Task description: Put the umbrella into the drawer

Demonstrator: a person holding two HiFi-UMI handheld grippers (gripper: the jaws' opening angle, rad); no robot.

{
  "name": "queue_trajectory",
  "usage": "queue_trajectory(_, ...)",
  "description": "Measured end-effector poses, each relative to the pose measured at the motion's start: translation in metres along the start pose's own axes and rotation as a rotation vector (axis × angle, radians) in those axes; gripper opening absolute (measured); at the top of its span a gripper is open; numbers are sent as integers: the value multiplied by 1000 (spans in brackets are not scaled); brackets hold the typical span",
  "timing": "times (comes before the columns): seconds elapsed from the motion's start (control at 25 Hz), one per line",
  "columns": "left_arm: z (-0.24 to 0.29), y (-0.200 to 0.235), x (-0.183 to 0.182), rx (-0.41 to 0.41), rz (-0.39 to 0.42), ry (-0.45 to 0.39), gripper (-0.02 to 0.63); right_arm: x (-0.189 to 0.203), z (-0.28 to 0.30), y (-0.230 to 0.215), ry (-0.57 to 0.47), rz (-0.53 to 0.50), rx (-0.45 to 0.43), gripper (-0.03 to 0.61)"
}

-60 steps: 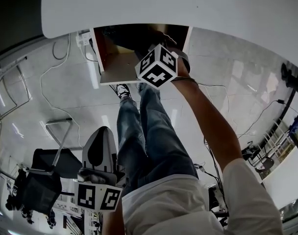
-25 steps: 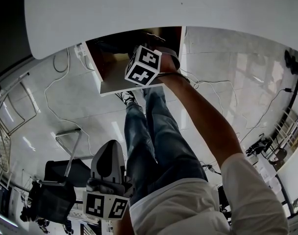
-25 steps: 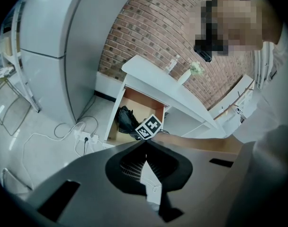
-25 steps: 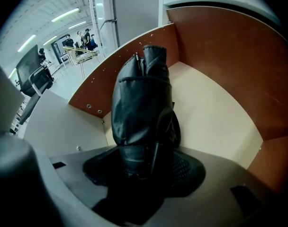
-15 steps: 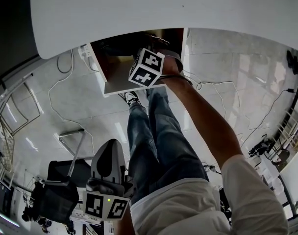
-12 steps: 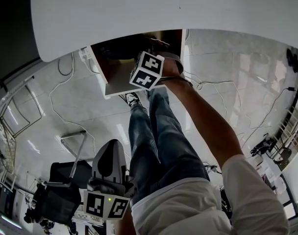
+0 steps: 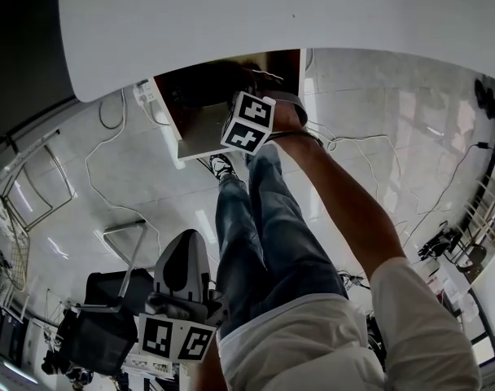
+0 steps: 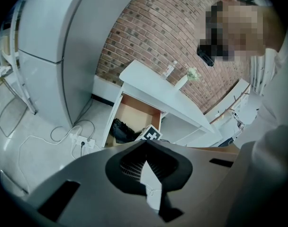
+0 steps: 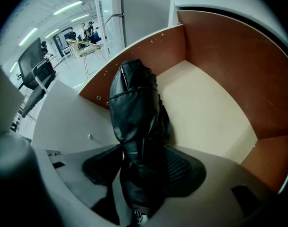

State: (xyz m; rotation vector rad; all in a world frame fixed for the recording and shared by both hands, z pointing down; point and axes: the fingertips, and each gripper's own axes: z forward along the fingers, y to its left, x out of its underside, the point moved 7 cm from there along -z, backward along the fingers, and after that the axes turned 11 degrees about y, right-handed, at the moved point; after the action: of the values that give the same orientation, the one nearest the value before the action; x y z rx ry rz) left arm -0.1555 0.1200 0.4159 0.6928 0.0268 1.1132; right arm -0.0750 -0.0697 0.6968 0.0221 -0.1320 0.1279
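**A:** Where is the umbrella?

**B:** The black folded umbrella is clamped between the jaws of the right gripper. Its sleeved body runs straight out ahead of them into the open drawer.

**A:** Is it resting on the bottom?

**B:** I cannot tell. Its far end lies over the pale drawer bottom, closer to the wooden wall on the jaws' left than to the one on their right.

**A:** And the other gripper?

**B:** The left gripper has its jaws pressed together with nothing between them. It hangs low, well apart from the drawer.

**A:** What lies ahead of those jaws?

**B:** Well ahead of them stands the white desk, with the drawer pulled out beneath its top. The right gripper's marker cube shows at the drawer's mouth. Ahead and to the left, a white power strip with its cables lies on the floor.
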Motion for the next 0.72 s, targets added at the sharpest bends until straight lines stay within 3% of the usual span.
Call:
queue_trajectory(0.28,-2,-3,-8,16,9,-14,17,4,-12,0,5,-4,-1,245)
queue_trajectory(0.48,-8,-7,-19,-44,98,-43,17,4,-18,3,6,2,0,233)
queue_trajectory(0.72,-11,-7,-17,-38,112,-38,17,6,-34,0,-49,51,11,186)
